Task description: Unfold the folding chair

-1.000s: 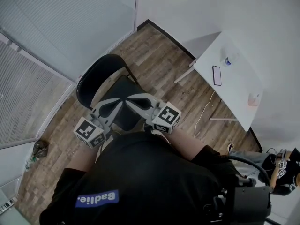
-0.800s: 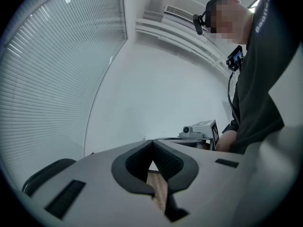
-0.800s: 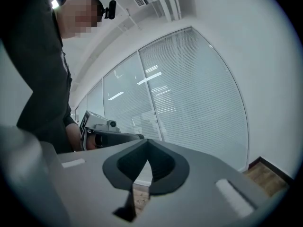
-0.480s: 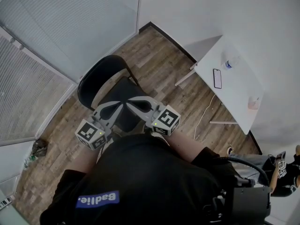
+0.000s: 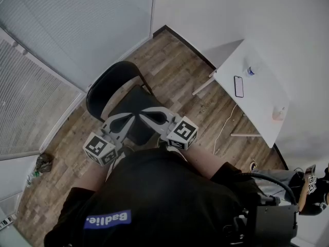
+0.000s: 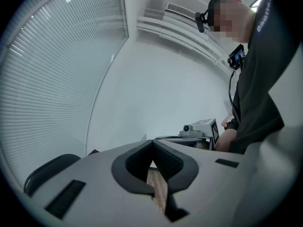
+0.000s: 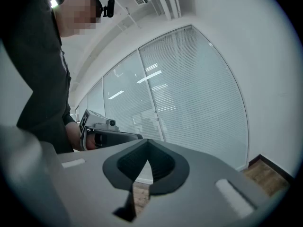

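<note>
The black folding chair (image 5: pixel 110 84) stands on the wood floor near the glass wall, its seat (image 5: pixel 134 101) down and its rounded backrest on the far side. Both grippers hover over the front of the seat, pointing toward each other. My left gripper (image 5: pixel 129 118) is shut with nothing between its jaws, and my right gripper (image 5: pixel 145 115) is shut and empty too. The left gripper (image 6: pixel 152 143) has its pads together in the left gripper view, where the chair's backrest (image 6: pixel 45 171) shows at the lower left. In the right gripper view the right gripper (image 7: pixel 147 143) is likewise closed.
A white table (image 5: pixel 262 99) stands at the right against the wall, with a phone (image 5: pixel 238 86) and a bottle (image 5: pixel 250 70) on it. A cable (image 5: pixel 223 125) trails on the floor beneath it. Blinds cover the glass wall at the left. Another person (image 5: pixel 311 187) sits at the lower right.
</note>
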The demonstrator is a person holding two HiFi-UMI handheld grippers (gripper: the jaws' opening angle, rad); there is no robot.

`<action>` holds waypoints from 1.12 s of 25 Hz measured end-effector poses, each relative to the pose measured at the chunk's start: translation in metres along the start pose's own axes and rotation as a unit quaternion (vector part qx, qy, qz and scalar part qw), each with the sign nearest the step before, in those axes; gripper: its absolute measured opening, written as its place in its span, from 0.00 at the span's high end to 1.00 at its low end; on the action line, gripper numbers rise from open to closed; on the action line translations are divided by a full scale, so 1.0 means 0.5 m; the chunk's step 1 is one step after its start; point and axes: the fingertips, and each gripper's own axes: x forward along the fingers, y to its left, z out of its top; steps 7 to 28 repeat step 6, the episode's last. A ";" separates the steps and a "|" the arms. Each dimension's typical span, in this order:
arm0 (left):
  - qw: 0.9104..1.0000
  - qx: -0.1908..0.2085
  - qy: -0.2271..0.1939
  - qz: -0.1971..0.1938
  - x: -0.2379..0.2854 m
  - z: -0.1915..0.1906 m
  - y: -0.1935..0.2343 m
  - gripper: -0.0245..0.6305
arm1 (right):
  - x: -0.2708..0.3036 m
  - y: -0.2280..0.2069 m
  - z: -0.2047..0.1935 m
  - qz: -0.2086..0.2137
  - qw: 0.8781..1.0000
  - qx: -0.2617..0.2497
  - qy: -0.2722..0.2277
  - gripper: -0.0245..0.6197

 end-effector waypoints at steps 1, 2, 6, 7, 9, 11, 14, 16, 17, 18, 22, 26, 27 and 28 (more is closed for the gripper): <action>1.000 -0.001 0.001 0.000 -0.001 0.001 0.000 0.96 | 0.000 0.000 -0.001 -0.001 1.000 0.000 0.001 0.96; 1.000 -0.001 0.001 0.001 -0.002 0.002 0.001 0.96 | 0.000 0.001 -0.002 -0.001 1.000 0.000 0.003 0.96; 1.000 -0.002 0.003 0.002 -0.011 0.005 0.003 0.96 | 0.003 0.005 0.000 -0.002 1.000 0.003 0.004 0.96; 1.000 -0.002 0.003 0.002 -0.011 0.005 0.003 0.96 | 0.003 0.005 0.000 -0.002 1.000 0.003 0.004 0.96; 1.000 -0.002 0.003 0.002 -0.011 0.005 0.003 0.96 | 0.003 0.005 0.000 -0.002 1.000 0.003 0.004 0.96; 1.000 -0.002 0.003 0.002 -0.011 0.005 0.003 0.96 | 0.003 0.005 0.000 -0.002 1.000 0.003 0.004 0.96; 1.000 -0.002 0.003 0.002 -0.011 0.005 0.003 0.96 | 0.003 0.005 0.000 -0.002 1.000 0.003 0.004 0.96; 1.000 -0.002 0.003 0.002 -0.011 0.005 0.003 0.96 | 0.003 0.005 0.000 -0.002 1.000 0.003 0.004 0.96; 1.000 -0.002 0.003 0.002 -0.011 0.005 0.003 0.96 | 0.003 0.005 0.000 -0.002 1.000 0.003 0.004 0.96; 1.000 -0.002 0.003 0.002 -0.011 0.005 0.003 0.96 | 0.003 0.005 0.000 -0.002 1.000 0.003 0.004 0.96; 1.000 -0.002 0.003 0.002 -0.011 0.005 0.003 0.96 | 0.003 0.005 0.000 -0.002 1.000 0.003 0.004 0.96; 1.000 -0.002 0.003 0.002 -0.011 0.005 0.003 0.96 | 0.003 0.005 0.000 -0.002 1.000 0.003 0.004 0.96; 1.000 -0.002 0.003 0.002 -0.011 0.005 0.003 0.96 | 0.003 0.005 0.000 -0.002 1.000 0.003 0.004 0.96; 1.000 -0.002 0.003 0.002 -0.011 0.005 0.003 0.96 | 0.003 0.005 0.000 -0.002 1.000 0.003 0.004 0.96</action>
